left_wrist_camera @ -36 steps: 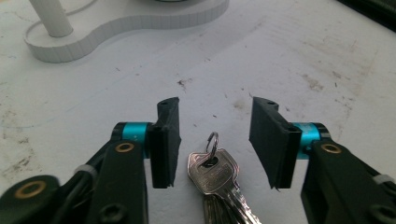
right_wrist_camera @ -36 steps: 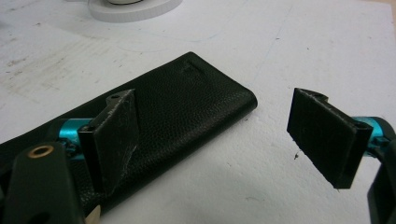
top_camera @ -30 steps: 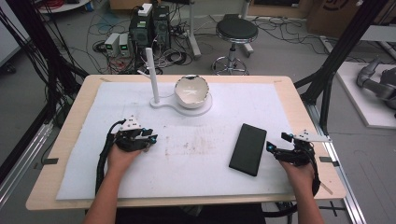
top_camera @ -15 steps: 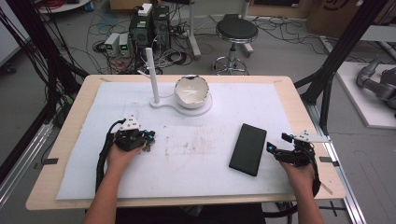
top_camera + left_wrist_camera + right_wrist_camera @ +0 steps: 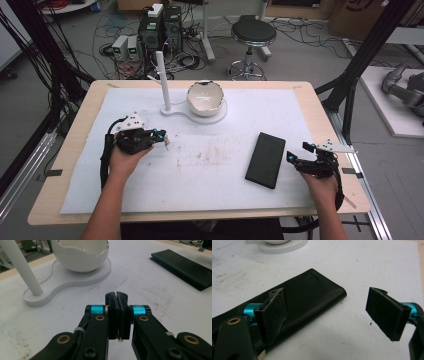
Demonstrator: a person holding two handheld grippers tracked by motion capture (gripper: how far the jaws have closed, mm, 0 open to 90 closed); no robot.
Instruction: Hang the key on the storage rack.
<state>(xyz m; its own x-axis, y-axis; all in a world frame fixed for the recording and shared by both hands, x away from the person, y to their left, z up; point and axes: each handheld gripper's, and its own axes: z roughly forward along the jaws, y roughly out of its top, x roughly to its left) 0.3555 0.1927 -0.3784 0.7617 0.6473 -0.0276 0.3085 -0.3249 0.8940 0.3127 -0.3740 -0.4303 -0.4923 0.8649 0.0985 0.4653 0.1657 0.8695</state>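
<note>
My left tongs [image 5: 162, 138] are shut tight, the two black pads pressed flat against each other with nothing between them; they have just finished closing. In the left gripper view the tongs [image 5: 116, 295] point across the white foam sheet [image 5: 225, 175] toward the white stand with its upright white post [image 5: 21, 267] and the cracked-edged white eggshell-shaped bowl [image 5: 81, 256] that sits on the stand's flat rounded base [image 5: 65, 281]. From above, my left hand [image 5: 125, 157] is over the left part of the light wooden counter [image 5: 65, 150], well apart from the bowl and the post.

My right tongs [image 5: 299, 154] stand wide open and have hold of nothing. In the right gripper view the tongs [image 5: 332, 312] have one pad lying in front of the flat black leather-textured rectangular case [image 5: 312, 297], and the other pad hangs over bare white foam beside the case's rounded end. I cannot tell whether the near pad touches the case. Seen from above, the case [image 5: 265, 160] lies flat on the foam at the right of the counter, slightly slanted, just beside my right tongs and well apart from my left ones. My right hand [image 5: 320, 175] rests near the counter's right front edge.
</note>
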